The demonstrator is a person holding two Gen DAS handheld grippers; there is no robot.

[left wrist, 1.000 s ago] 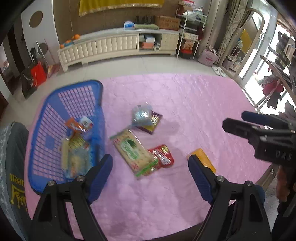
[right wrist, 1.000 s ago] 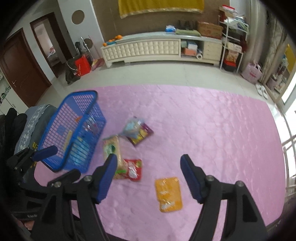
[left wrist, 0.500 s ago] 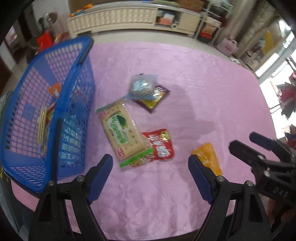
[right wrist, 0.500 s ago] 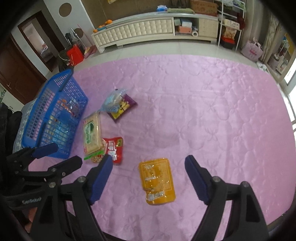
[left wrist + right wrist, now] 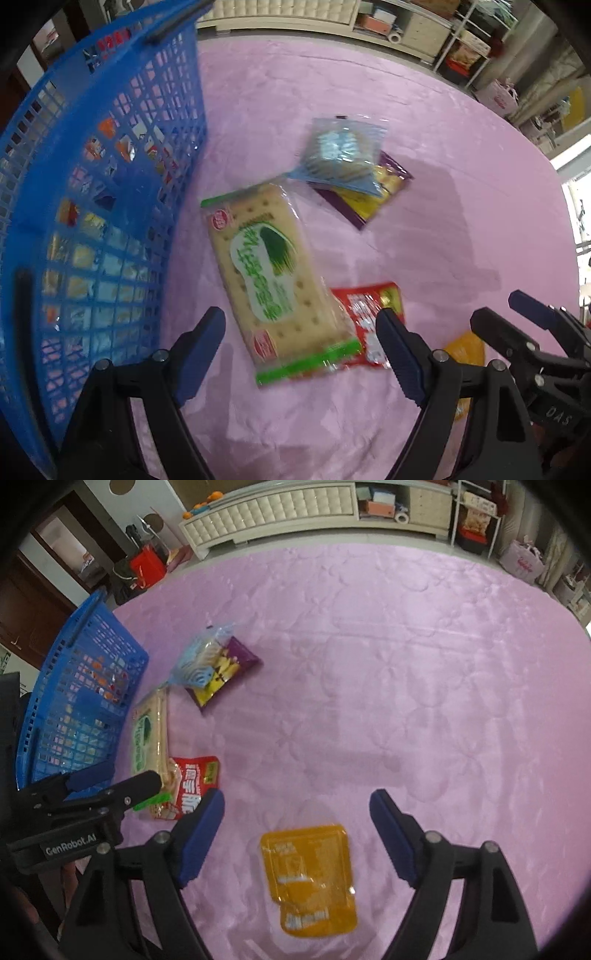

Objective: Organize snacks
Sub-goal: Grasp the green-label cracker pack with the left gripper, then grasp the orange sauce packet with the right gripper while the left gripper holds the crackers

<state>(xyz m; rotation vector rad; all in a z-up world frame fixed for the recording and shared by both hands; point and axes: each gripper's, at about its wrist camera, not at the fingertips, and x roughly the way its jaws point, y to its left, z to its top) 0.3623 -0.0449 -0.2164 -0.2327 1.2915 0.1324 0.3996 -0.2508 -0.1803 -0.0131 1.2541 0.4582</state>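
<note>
My left gripper (image 5: 301, 332) hangs open just above the near end of a green-and-cream cracker pack (image 5: 271, 273) on the pink cloth, its fingers apart on either side of it. A red snack packet (image 5: 369, 314) lies half under that pack. My right gripper (image 5: 297, 812) is open over an orange packet (image 5: 308, 877), not touching it. A clear blue bag (image 5: 341, 153) lies on a purple-and-yellow packet (image 5: 373, 195) farther off. The blue basket (image 5: 74, 192) at the left holds several snacks.
The pink quilted cloth (image 5: 406, 664) covers the table, bare to the right. The right gripper's fingers (image 5: 532, 325) show at the left wrist view's right edge. A white low cabinet (image 5: 295, 506), a red bag (image 5: 146, 566) and shelves stand on the floor beyond.
Both grippers have come down toward the cloth; the cracker pack and the orange packet now loom larger between their fingers. The basket's wall has swung close on the left. Nothing was picked up.
</note>
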